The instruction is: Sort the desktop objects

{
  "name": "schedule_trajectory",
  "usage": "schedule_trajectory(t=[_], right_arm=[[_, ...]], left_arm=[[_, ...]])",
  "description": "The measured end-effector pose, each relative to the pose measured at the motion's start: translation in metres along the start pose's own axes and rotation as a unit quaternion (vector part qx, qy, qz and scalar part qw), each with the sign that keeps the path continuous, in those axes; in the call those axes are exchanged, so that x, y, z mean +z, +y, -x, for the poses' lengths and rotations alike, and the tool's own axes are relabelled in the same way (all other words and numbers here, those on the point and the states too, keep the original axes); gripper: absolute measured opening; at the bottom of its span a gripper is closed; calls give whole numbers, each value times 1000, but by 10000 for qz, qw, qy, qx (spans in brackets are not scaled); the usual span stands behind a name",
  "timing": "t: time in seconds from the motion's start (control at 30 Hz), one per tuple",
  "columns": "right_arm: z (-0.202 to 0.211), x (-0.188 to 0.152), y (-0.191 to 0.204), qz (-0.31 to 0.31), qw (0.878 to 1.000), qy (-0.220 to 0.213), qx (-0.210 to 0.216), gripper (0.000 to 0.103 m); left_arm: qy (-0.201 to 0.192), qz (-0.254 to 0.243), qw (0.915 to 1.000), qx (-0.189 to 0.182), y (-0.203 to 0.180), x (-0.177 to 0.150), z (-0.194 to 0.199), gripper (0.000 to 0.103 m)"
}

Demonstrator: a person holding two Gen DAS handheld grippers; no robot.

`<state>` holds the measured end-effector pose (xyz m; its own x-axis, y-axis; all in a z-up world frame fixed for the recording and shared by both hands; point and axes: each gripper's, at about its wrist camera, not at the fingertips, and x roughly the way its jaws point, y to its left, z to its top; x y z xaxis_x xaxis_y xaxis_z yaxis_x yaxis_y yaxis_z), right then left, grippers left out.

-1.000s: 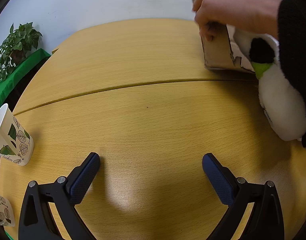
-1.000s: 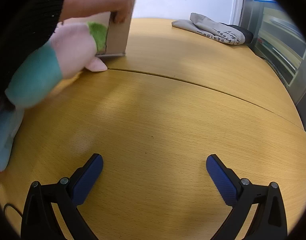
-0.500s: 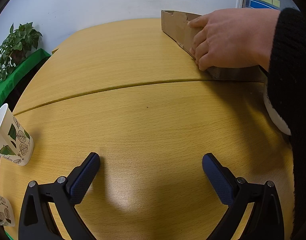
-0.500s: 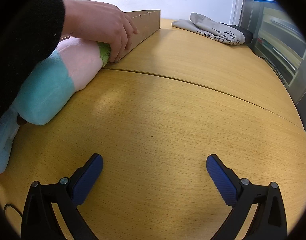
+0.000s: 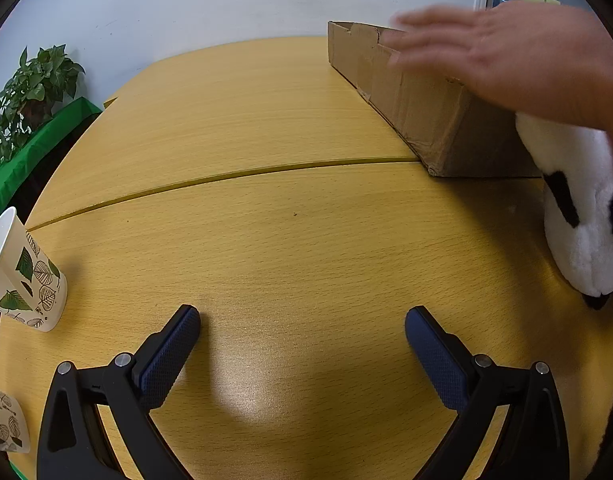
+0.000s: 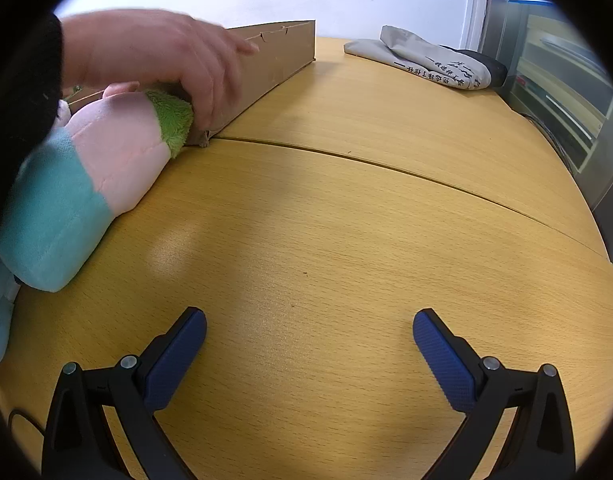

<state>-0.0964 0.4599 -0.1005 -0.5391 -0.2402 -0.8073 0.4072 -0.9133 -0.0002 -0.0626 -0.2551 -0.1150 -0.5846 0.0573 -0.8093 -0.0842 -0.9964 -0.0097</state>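
A low cardboard box (image 5: 410,96) lies flat on the wooden table (image 5: 286,240), far right in the left wrist view and far left in the right wrist view (image 6: 274,64). A bare hand (image 5: 498,56) hovers over it, blurred. A white and black plush toy (image 5: 578,216) lies at the right edge. A pink, teal and green plush toy (image 6: 86,184) lies against the box. My left gripper (image 5: 302,320) is open and empty above the table. My right gripper (image 6: 309,320) is open and empty too.
A leaf-print paper cup (image 5: 22,276) stands at the left edge, a second one (image 5: 2,424) at the bottom left. A potted plant (image 5: 30,92) stands off the table. Grey folded cloth (image 6: 426,62) lies at the far right.
The hand laid the cardboard box from upright down flat on the table, then let go and lifted off it. Both grippers stayed still.
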Motion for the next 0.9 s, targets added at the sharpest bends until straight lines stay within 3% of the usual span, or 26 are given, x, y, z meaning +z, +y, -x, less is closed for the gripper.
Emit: schedule_trajectory(t=[0.9], right_arm=[[1,-2,0,1,10000,-1,0,103]], left_arm=[[-1,-2,10000,1,1,1,-1,103]])
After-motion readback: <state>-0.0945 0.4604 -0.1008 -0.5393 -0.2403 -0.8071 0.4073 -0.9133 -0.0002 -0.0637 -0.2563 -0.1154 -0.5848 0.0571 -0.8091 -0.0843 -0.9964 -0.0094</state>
